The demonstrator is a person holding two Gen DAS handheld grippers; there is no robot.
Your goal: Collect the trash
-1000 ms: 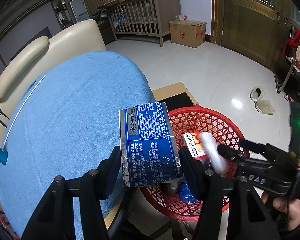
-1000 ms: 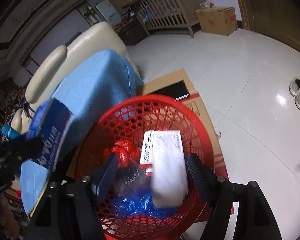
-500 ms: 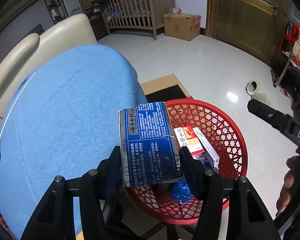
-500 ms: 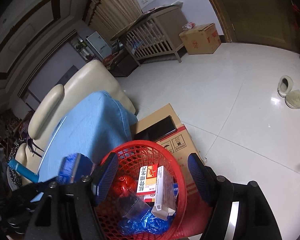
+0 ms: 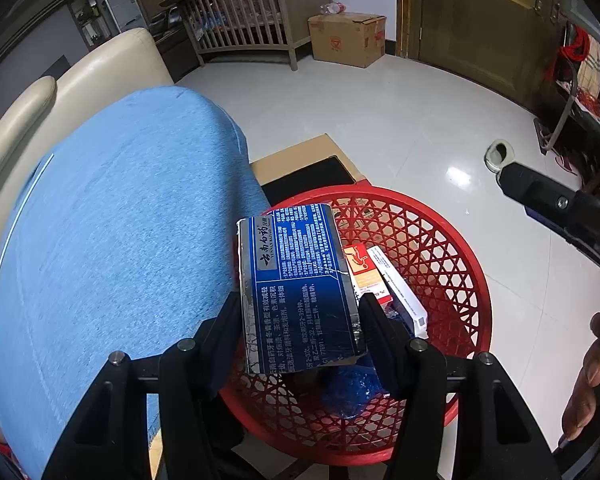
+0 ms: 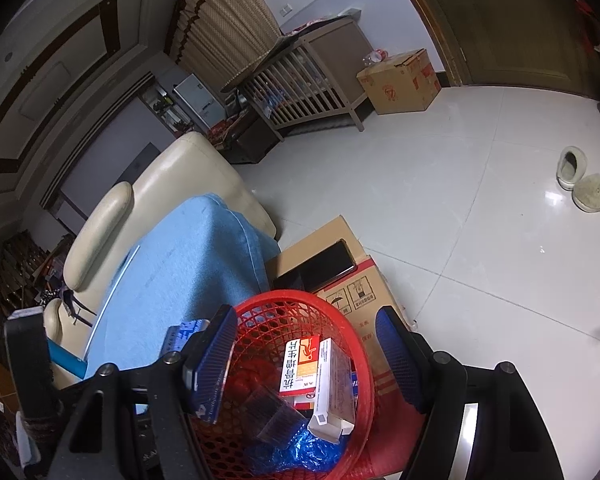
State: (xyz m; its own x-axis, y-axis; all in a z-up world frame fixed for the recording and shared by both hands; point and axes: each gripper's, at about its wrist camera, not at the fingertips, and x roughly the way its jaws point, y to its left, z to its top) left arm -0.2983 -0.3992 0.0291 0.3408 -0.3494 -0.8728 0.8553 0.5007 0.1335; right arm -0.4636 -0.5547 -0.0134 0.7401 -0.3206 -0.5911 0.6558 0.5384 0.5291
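Blue toothpaste box (image 5: 300, 288) clamped flat between left tongs (image 5: 300, 320), held above near rim of red mesh basket (image 5: 452, 240). Right tongs (image 6: 306, 360) spread wide, gripping nothing, hovering over same basket. Inside basket: red-and-white medicine box (image 6: 302, 364), white carton (image 6: 332, 396), crumpled blue plastic (image 6: 300, 452). Blue cloth-covered sofa (image 5: 112, 220) just beside.

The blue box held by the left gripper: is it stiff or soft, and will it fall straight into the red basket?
The blue box, clamped in the left gripper, has creased, dented edges, so it is probably thin, nearly empty cardboard: light and easy to crush. Its glossy faces may be slippery. Flat and light, it may tumble rather than drop straight into the red basket.
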